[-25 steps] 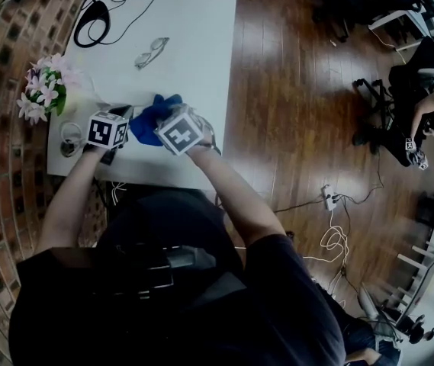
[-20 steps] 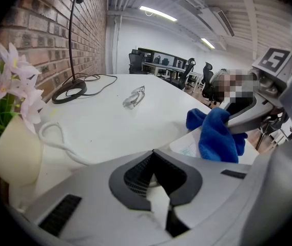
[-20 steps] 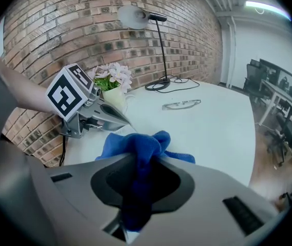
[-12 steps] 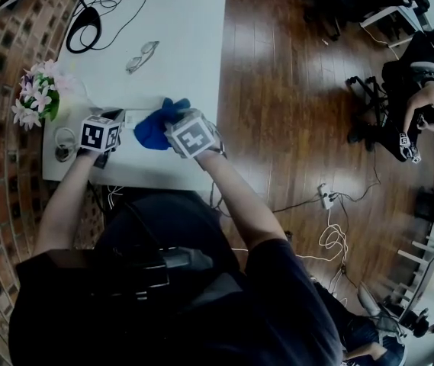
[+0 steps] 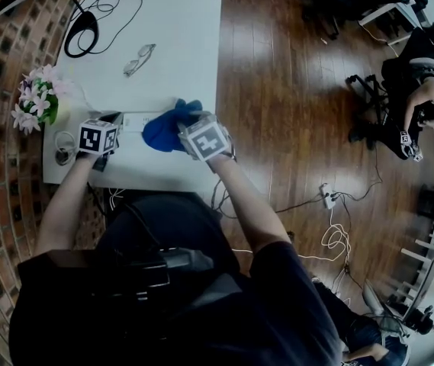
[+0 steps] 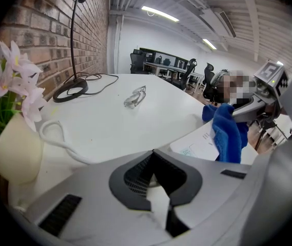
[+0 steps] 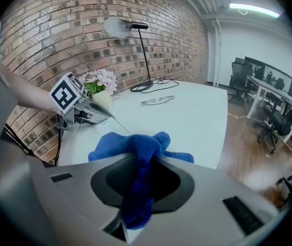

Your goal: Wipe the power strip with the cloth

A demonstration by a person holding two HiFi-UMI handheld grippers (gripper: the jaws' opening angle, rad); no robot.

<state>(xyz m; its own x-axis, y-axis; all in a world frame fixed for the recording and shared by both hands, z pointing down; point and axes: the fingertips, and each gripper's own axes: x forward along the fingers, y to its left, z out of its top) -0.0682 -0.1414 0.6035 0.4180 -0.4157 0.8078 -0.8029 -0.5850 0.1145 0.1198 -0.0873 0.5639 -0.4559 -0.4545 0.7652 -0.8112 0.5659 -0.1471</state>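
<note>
Right hand-held gripper (image 5: 180,132), pinching cloth (image 5: 162,128), slid toward table (image 5: 186,36) edge; left hand-held gripper (image 5: 116,122) pressed together.

Flowers (image 5: 35,101) hem the table (image 5: 186,52) at left; glasses (image 5: 139,58), lamp base (image 5: 81,33) farther; right side open.

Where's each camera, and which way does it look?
Head view: on the person's head, looking steeply down at the white table; both arms show.
Left gripper view: rides the left gripper, looking across the table; its shut jaws show.
Right gripper view: rides the right gripper, looking towards the brick wall; its jaws clamp the soft blue cloth.
Shared: both gripper views show that cloth.
</note>
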